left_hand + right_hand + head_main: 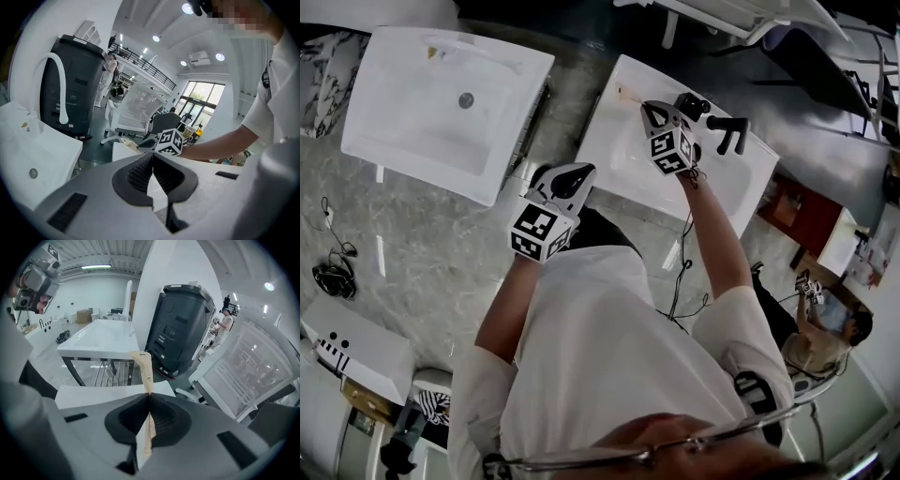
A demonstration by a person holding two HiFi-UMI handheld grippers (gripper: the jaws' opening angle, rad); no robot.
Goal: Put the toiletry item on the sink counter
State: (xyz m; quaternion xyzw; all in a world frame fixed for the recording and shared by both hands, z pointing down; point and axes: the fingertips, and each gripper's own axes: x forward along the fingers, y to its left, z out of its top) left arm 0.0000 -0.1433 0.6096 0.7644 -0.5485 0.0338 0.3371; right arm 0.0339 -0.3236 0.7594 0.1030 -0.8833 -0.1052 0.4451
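The toiletry item (143, 369) is a thin, flat tan packet. It stands up edge-on out of my right gripper (149, 397), which is shut on it. In the head view the right gripper (649, 111) hangs over the back corner of the right-hand white sink counter (623, 155), close to the black tap (727, 127). The packet itself is too small to pick out there. My left gripper (567, 178) is held lower, near the counter's front edge, in front of my body. Its pads (140, 171) meet with nothing between them.
A second white sink (441, 94) stands to the left on a metal frame, seen also in the right gripper view as a sink (101, 341). A tall dark grey machine (183, 324), a white office chair (140, 108), floor cables (333, 272) and another person (825, 337) surround the sinks.
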